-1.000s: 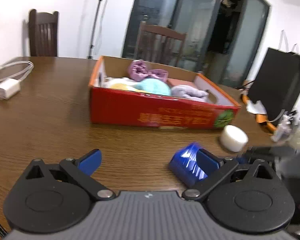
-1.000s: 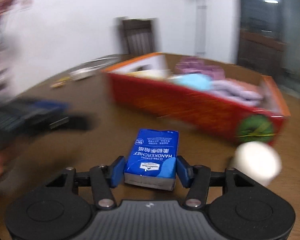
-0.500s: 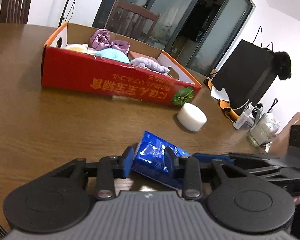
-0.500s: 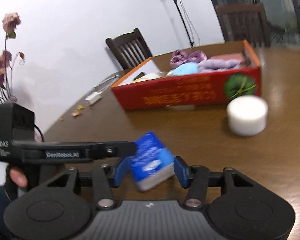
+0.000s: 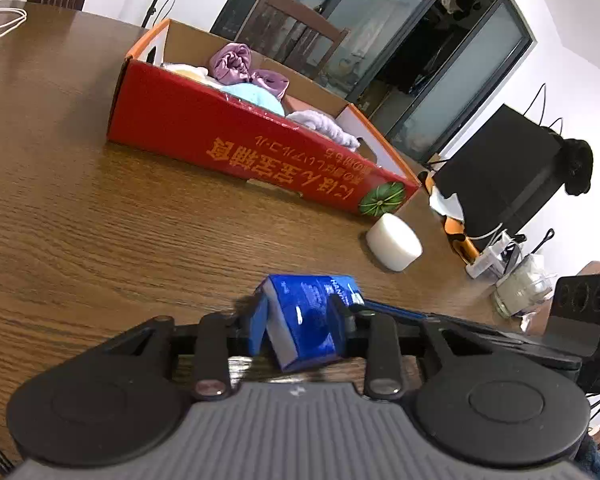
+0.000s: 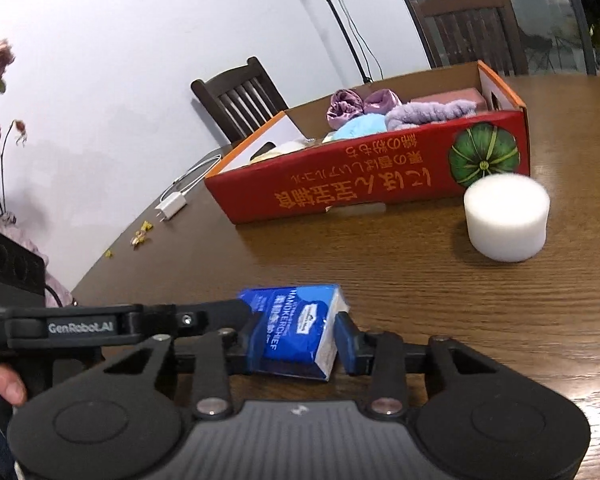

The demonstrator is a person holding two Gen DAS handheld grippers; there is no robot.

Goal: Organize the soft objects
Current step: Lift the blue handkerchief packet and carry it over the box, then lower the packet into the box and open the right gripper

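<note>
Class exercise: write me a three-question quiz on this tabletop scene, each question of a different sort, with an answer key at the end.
1. True or false: the white foam cylinder is already inside the red cardboard box.
2. Multiple choice: what sits between the fingers of both the left gripper and the right gripper? A) a purple cloth B) the blue tissue pack C) a charger
3. Fill in: the white charger lies on the wooden ____.

Key: 1 false, it stands on the table just in front of the box. 2 B, both sets of jaws are closing on it. 3 table.
</note>
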